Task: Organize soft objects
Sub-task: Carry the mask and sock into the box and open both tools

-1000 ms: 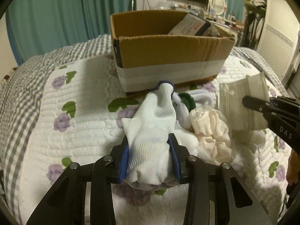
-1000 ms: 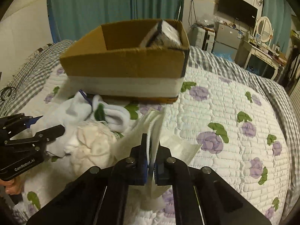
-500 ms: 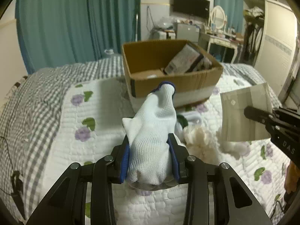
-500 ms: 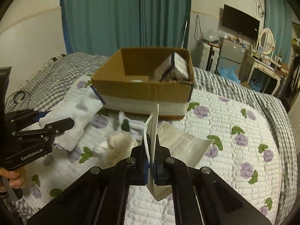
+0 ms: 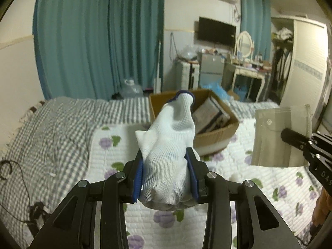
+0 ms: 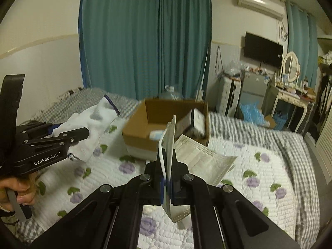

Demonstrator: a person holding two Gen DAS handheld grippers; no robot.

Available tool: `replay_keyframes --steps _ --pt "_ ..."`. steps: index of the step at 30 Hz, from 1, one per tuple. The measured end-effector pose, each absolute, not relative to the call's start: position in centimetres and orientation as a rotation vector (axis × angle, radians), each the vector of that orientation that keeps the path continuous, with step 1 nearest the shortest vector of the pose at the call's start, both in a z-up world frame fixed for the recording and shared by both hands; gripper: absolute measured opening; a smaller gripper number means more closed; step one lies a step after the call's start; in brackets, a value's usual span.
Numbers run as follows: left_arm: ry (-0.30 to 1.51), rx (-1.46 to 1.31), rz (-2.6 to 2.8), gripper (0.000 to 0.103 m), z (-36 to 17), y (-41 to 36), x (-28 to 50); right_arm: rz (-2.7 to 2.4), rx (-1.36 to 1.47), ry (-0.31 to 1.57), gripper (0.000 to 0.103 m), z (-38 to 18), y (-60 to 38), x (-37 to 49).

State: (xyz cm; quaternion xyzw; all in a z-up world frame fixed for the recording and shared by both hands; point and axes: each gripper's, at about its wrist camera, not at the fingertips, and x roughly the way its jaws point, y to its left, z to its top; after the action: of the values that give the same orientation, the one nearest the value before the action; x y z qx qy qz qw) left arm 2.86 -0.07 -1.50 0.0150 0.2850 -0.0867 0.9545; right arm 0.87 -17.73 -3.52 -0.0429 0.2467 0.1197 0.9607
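My left gripper (image 5: 166, 166) is shut on a white sock with a blue-trimmed cuff (image 5: 170, 137), held up in the air above the bed. The same sock (image 6: 91, 124) shows at the left of the right wrist view, in the left gripper (image 6: 78, 139). My right gripper (image 6: 167, 164) is shut on a pale face mask (image 6: 169, 141), held edge-on and upright; the mask (image 5: 278, 137) appears flat at the right of the left wrist view. An open cardboard box (image 5: 213, 128) sits on the bed beyond both grippers, with a packet (image 6: 197, 122) inside.
A second face mask (image 6: 203, 161) lies on the floral quilt (image 6: 259, 186) in front of the box (image 6: 145, 139). A person's hand (image 6: 18, 188) grips the left handle. Teal curtains (image 5: 99, 41), a dressing table (image 5: 249, 70) and a wardrobe (image 5: 305, 66) stand beyond the bed.
Both grippers have risen well above the bed with the sock and the mask still held. The box now looks smaller and lower, and the pile of soft things has dropped out of view.
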Motion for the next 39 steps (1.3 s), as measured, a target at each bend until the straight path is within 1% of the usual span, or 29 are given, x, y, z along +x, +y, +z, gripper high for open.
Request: replay_keyframes --steps 6,12,20,25,36,39 --pt "0.497 0.018 -0.182 0.036 2.2 0.3 2.0 0.236 -0.116 0.394 0.003 0.4 -17.6 -0.4" --pt "0.442 0.018 -0.18 0.036 4.7 0.3 2.6 0.221 -0.118 0.296 0.003 3.4 -17.9 -0.2" --pt "0.409 0.024 -0.187 0.036 5.1 0.1 5.5 0.233 -0.18 0.224 0.003 4.7 -17.0 2.2" --pt "0.416 0.018 -0.187 0.036 4.3 -0.4 7.6 0.246 -0.177 0.23 0.003 3.5 -17.2 4.9" --pt "0.502 0.022 -0.189 0.036 -0.4 -2.5 13.8 0.291 -0.168 0.355 0.003 -2.8 -16.6 12.1" --pt "0.56 0.024 -0.206 0.036 -2.0 -3.3 15.8 0.302 -0.181 0.381 0.003 -4.3 -16.3 13.9"
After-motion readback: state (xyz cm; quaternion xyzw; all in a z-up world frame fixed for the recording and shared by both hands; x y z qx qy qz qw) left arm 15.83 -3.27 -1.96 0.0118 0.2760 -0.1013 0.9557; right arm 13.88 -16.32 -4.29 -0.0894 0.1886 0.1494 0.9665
